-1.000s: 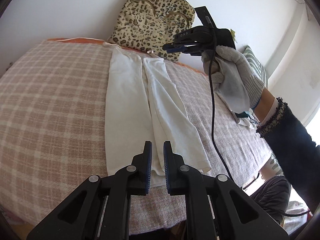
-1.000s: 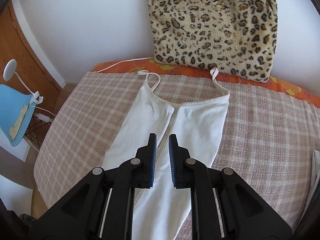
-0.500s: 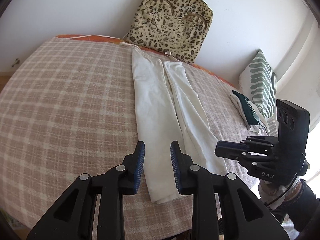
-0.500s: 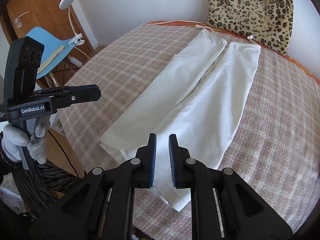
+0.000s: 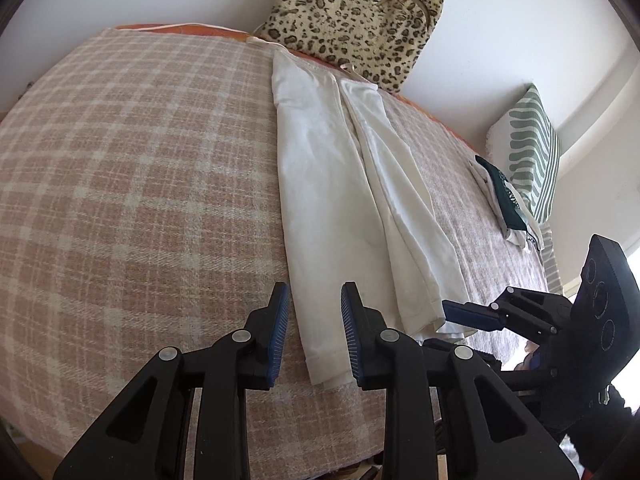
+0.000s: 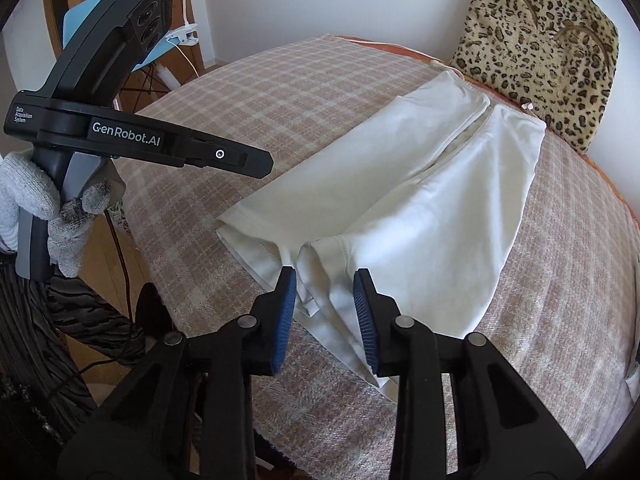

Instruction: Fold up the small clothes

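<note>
A white strappy garment (image 5: 340,184) lies on the checked bedspread (image 5: 140,168), both long sides folded in toward the middle, straps at the far end. My left gripper (image 5: 314,332) is open, its jaws either side of the hem's left corner. My right gripper (image 6: 325,312) is open at the hem's right part. The garment also shows in the right wrist view (image 6: 420,208). Each gripper shows in the other's view: the right one (image 5: 472,316) at the hem's right corner, the left one (image 6: 256,164) above the hem's left side.
A leopard-print cushion (image 5: 356,20) leans on the wall behind the straps. A striped green pillow (image 5: 528,148) and a small pile of folded clothes (image 5: 504,200) sit at the bed's right. A blue chair (image 6: 156,52) and a lamp stand beyond the bed's left side.
Both grippers have come down from the far end to the hem at the near edge, and both have opened from nearly shut.
</note>
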A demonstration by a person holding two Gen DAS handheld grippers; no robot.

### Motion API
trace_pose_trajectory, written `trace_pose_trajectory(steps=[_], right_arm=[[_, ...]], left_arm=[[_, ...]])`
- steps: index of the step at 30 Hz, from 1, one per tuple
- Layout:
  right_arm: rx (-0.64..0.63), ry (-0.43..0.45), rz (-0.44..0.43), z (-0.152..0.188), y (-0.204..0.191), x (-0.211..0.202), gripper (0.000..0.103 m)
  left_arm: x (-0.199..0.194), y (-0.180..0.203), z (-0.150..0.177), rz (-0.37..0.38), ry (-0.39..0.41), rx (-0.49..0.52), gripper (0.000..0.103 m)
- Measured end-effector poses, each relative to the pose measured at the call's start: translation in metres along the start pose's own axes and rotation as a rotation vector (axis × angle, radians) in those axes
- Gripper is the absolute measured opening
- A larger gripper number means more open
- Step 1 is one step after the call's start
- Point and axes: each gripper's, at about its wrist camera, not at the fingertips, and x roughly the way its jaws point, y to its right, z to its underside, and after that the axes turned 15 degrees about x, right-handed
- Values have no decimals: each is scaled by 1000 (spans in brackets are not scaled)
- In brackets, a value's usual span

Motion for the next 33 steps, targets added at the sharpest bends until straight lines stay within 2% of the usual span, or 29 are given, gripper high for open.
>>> trace_pose_trajectory(steps=[3,8,11,14,15,17,18,19,21,24,28,33], right_arm=[[-26,-16,21,3,-3,10,7],[-31,-79,-109,6,-5,13,6],[-23,-118,-150,12,-9,12,7],[29,-108,-199,16,-5,-4,7],[58,-87,-215,15,-1,-12,8],[132,-22,-200,9,12,-28,25],[185,15,-176,6,22,-34,46],[249,47,-155,4,33,-37,56],[394,55,-145,0,63,-42,57],[562,2,-184,6,98,-32,57],[618,-65,-213,17,109,-17,56],[642,-69,-264,18,112,-16,52]], left_arm=[[2,0,1,-3,-6,-2,25],[0,-2,2,-12,-5,0,25],[3,-4,6,-5,-22,-10,25],[4,-5,11,17,-36,-21,25],[2,-5,12,23,-36,-20,25],[0,-5,14,32,-32,-18,25],[-1,-5,14,39,-32,-21,25],[-1,-5,15,46,-34,-25,25],[0,-6,16,61,-39,-39,25],[4,-6,17,73,-50,-51,25],[12,-3,19,102,-76,-66,25],[12,-3,20,119,-73,-74,25]])
